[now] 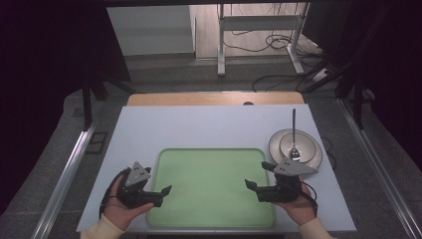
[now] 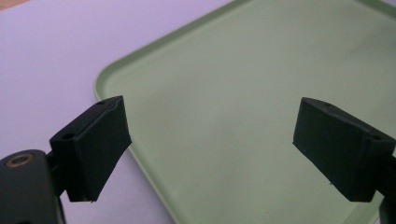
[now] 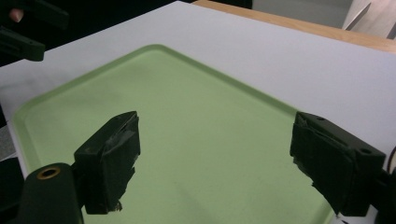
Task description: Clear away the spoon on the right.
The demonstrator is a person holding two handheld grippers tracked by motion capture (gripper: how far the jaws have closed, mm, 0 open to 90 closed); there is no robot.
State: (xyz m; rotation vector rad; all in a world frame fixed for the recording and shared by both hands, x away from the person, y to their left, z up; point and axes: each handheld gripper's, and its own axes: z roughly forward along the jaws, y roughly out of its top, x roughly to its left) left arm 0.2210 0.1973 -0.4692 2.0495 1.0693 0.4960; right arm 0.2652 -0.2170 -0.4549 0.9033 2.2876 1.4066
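**Operator:** On the bench (image 1: 219,124), I record a pale top with a wooden strip along its far edge. Largest item on it is a green tray (image 1: 214,164), lying flat at the near middle, its surface bare.

**Inspector:** And to the side of the tray?

**Operator:** At the right, just beside the tray's far right corner, I see a grey plate (image 1: 308,149) with a smaller plate (image 1: 301,139) stacked on it. A spoon (image 1: 294,134) lies across them, bowl on the plates, handle pointing away from me.

**Inspector:** Grippers?

**Operator:** I hold the left gripper (image 1: 161,195) at the tray's near left edge. Its fingers (image 2: 93,144) stand wide apart and hold nothing; in the left gripper view one finger sits over the bench beside the rim, the other over the tray. The right gripper (image 1: 256,178) sits at the near right edge, close to the plates. Its fingers (image 3: 109,158) are likewise spread wide and empty, with the tray's surface between them in the right gripper view. Whether either touches the tray, I cannot tell.
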